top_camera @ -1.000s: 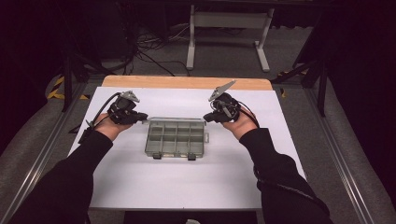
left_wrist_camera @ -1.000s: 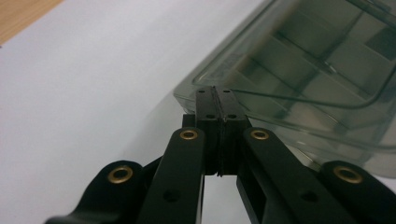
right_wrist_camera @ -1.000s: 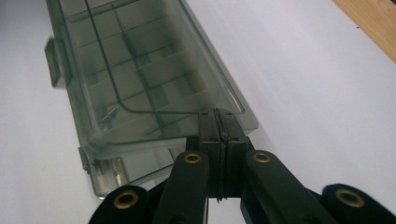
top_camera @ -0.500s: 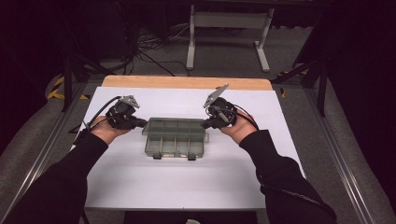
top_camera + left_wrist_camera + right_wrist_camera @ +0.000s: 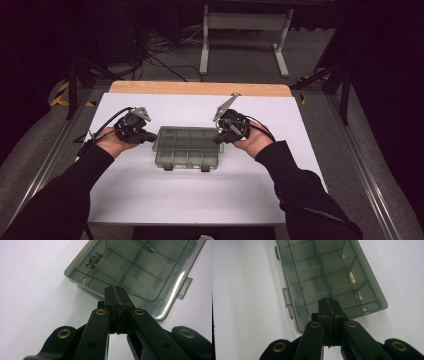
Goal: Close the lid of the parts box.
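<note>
Gripper (image 5: 117, 293) tip hides box (image 5: 140, 267) edge.

A lab: white-topped table (image 5: 150, 200) on metal rails, cables (image 5: 160, 55) on grey carpet.

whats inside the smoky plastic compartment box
Through the closed lid of the compartment box, dividers form two rows of cells. One cell holds a small metal part; the rest look empty, though glare and the jaws cover some.
</note>
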The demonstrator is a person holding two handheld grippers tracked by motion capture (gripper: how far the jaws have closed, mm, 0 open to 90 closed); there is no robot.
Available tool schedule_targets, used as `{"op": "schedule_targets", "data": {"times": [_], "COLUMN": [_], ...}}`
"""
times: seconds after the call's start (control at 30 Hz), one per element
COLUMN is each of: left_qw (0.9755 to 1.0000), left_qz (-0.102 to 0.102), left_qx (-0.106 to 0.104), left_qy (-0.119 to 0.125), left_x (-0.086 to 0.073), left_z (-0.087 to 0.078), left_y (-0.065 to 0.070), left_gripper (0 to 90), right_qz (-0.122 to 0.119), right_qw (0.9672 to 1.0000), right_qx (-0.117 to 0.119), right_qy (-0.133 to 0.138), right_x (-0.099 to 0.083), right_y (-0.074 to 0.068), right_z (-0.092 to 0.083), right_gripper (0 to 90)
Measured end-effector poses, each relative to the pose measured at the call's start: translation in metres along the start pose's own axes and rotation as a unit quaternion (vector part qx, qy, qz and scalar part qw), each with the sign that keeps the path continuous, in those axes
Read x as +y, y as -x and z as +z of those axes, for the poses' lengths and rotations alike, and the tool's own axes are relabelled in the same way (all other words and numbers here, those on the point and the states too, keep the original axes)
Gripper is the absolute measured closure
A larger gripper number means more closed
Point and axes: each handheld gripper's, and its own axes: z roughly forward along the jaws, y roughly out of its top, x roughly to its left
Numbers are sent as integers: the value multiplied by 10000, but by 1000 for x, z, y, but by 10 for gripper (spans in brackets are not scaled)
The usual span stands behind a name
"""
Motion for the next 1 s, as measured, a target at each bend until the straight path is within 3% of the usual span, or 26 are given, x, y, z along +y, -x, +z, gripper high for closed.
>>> {"op": "schedule_targets", "data": {"times": [0.47,1.0], "left_qw": [9988,9962], "left_qz": [270,401], "left_qx": [-284,-532], "left_qy": [-284,-556], "left_x": [-3,-5], "left_z": [5,15], "left_y": [11,18], "left_gripper": [894,894], "right_qz": [-14,24], "right_qw": [9994,9980], "right_qx": [167,293], "right_qy": [-307,-565], "right_x": [1,-4], "right_y": [-9,-15], "right_z": [6,14], "right_gripper": [899,899]}}
